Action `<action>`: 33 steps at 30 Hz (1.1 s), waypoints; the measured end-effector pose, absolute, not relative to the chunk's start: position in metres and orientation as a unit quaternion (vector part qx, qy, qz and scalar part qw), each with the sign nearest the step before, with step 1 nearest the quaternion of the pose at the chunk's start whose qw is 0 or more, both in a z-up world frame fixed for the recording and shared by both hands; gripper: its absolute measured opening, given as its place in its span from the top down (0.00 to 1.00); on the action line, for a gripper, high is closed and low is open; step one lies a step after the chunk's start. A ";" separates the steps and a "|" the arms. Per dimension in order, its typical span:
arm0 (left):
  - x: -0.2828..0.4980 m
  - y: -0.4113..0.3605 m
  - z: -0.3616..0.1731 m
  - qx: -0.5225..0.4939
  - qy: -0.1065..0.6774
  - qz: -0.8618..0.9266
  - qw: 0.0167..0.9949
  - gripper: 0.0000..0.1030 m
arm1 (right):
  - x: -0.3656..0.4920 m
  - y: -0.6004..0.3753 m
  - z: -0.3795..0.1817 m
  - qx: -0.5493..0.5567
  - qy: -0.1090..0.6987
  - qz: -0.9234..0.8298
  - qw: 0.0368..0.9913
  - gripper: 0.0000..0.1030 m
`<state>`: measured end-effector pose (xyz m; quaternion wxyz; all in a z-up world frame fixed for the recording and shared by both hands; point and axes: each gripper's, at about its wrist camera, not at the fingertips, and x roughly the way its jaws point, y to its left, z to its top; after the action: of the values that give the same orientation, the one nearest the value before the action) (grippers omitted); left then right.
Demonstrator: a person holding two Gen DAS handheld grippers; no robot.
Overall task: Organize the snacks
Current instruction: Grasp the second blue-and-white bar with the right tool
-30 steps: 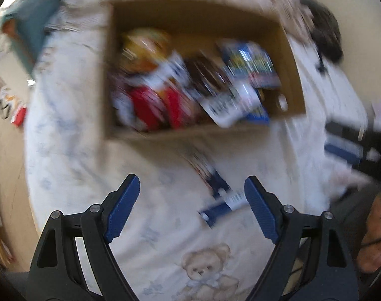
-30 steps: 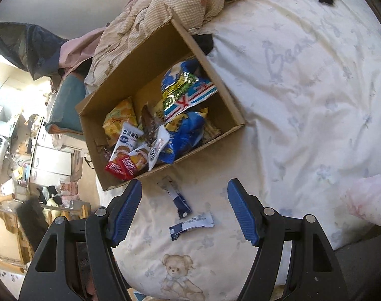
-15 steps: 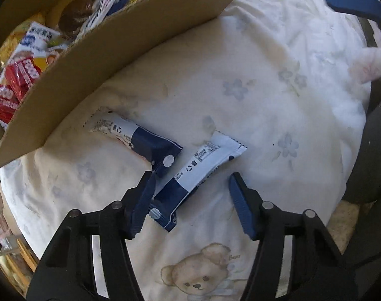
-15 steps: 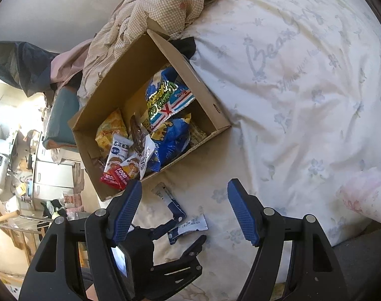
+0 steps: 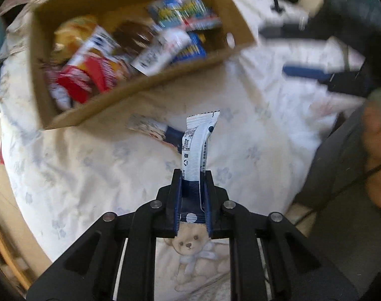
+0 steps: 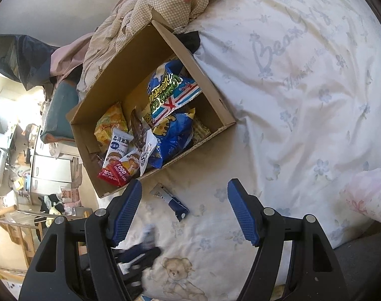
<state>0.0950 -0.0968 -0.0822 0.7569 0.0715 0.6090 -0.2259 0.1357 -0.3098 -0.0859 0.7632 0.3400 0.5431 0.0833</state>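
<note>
Now mid-pickup: left gripper (image 5: 192,198) jaws just closed, pinching white-and-blue snack stick (image 5: 196,150) off bed (image 5: 253,115). Right gripper (image 6: 184,210) jaws spread, empty. Next, likely: into cardboard box (image 5: 150,92); second stick (image 6: 171,200) remaining.

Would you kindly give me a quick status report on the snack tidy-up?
Left hand-held gripper shut on snack bar, lifted. Right hand-held gripper open, empty. Second bar on bedsheet beside cardboard box. Nothing blocking.

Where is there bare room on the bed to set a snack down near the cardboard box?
The bedsheet right of the cardboard box lies bare, out to the pink pillow. So does the strip around the teddy bear print. The box is packed with snack bags, and one blue-and-white snack bar lies before it.
</note>
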 end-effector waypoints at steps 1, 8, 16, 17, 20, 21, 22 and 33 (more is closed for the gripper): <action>0.101 -0.087 -0.076 0.050 0.606 -0.222 0.762 0.88 | 0.136 -0.309 -0.086 0.339 0.544 0.084 0.763 0.28; 0.105 -0.010 -0.066 -0.055 0.603 -0.067 0.793 0.88 | 0.136 -0.300 -0.086 0.320 0.550 0.088 0.766 0.28; 0.111 0.026 -0.068 -0.109 0.580 0.026 0.807 0.88 | 0.138 -0.287 -0.090 0.304 0.564 0.102 0.761 0.28; 0.109 0.025 -0.068 -0.108 0.578 0.025 0.808 0.88 | 0.139 -0.284 -0.091 0.298 0.567 0.104 0.761 0.28; 0.112 0.019 -0.070 -0.107 0.577 0.021 0.810 0.88 | 0.146 -0.267 -0.098 0.268 0.583 0.112 0.759 0.28; 0.113 0.017 -0.071 -0.108 0.577 0.021 0.809 0.88 | 0.150 -0.260 -0.101 0.254 0.590 0.116 0.757 0.28; 0.113 0.016 -0.072 -0.110 0.578 0.020 0.808 0.88 | 0.154 -0.252 -0.105 0.239 0.598 0.122 0.755 0.28; 0.120 0.024 -0.081 -0.125 0.591 0.028 0.796 0.88 | 0.177 -0.158 -0.147 0.057 0.642 0.183 0.742 0.29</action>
<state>0.1200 0.0241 -0.0811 0.7960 -0.1252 0.5915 0.0280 0.1773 -0.1582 -0.1469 0.7422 0.0573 0.6421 0.1832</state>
